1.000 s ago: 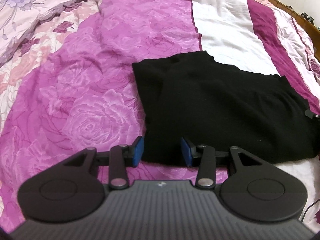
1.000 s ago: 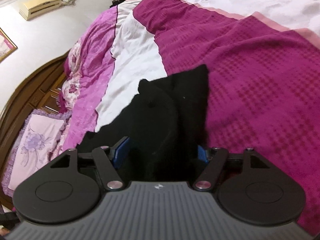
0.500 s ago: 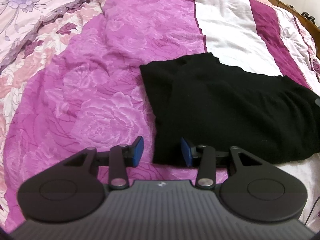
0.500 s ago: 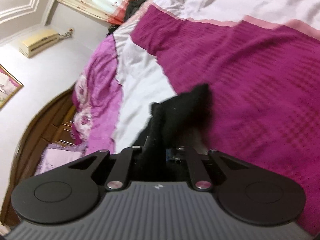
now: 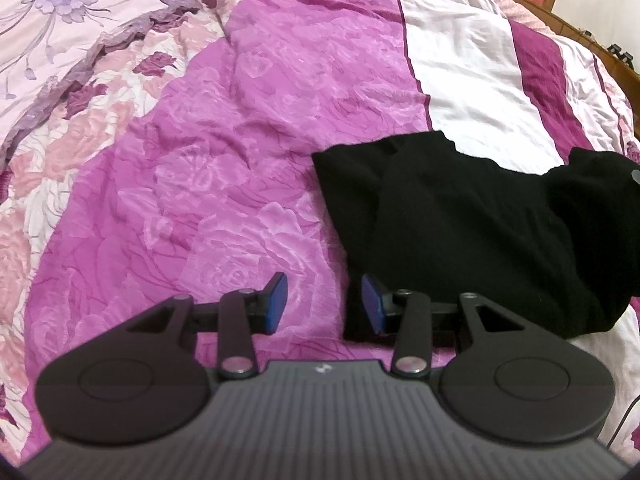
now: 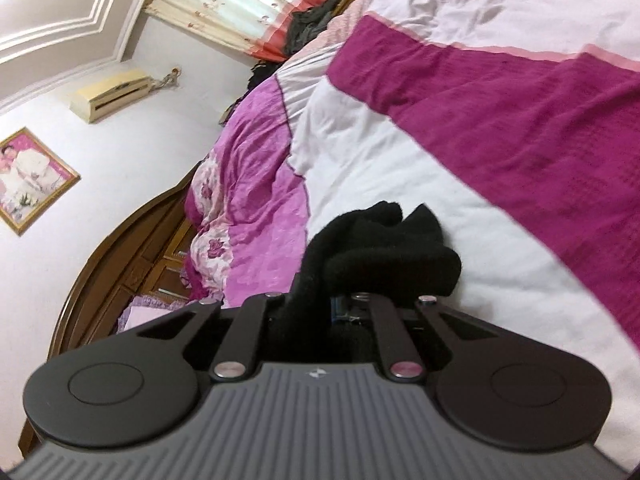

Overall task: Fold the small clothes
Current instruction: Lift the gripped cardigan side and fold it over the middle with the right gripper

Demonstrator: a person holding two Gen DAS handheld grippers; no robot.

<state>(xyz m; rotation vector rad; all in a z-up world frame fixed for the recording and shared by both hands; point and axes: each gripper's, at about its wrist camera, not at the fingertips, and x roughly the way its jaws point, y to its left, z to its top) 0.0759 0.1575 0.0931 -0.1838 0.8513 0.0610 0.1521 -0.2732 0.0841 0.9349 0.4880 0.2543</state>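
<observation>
A black garment [image 5: 472,232] is shown lying on the bed [image 5: 240,140], partly folded. One end of it is gripped and raised by the right gripper [image 6: 340,308], whose jaws are closed tight on the bunched cloth. A fold appears to be in hand: the lifted end is judged to need carrying over the flat part, then release. The left gripper [image 5: 325,303] is held angled down just beside the garment's near corner, its jaws partly open and empty. The right gripper is pointed nearly level, rolled to one side.
</observation>
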